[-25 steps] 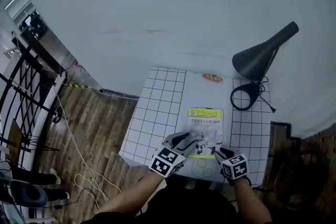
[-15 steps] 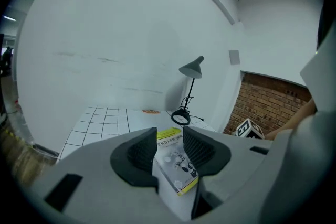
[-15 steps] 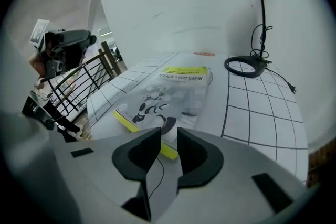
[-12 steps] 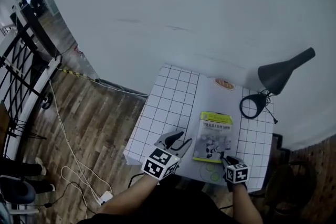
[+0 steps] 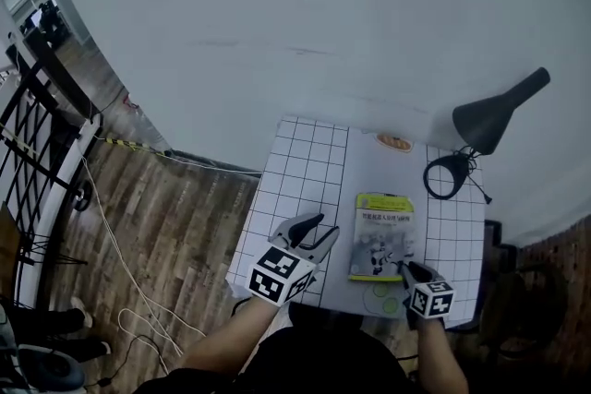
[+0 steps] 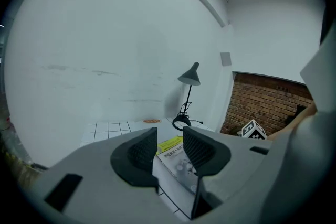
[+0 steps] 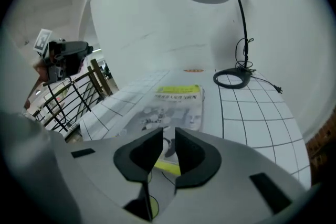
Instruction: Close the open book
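The book (image 5: pixel 383 235), with a yellow-green and grey cover, lies shut and flat on the white gridded table (image 5: pixel 294 178); it also shows in the left gripper view (image 6: pixel 177 153) and the right gripper view (image 7: pixel 177 106). My left gripper (image 5: pixel 319 230) hovers left of the book, raised off the table, jaws open and empty (image 6: pixel 169 147). My right gripper (image 5: pixel 412 271) sits at the book's near right corner. Its jaws (image 7: pixel 168 147) have just been closing to a narrow gap with nothing between them.
A dark desk lamp (image 5: pixel 491 117) with a ring base (image 5: pixel 444 175) stands at the table's far right corner. An orange oval sticker (image 5: pixel 394 142) lies near the far edge. Black railings (image 5: pixel 42 152) and floor cables (image 5: pixel 120 254) are at the left.
My left gripper has pulled off the book's cover and risen to the left. My right gripper stays by the book's near edge, its jaws narrower.
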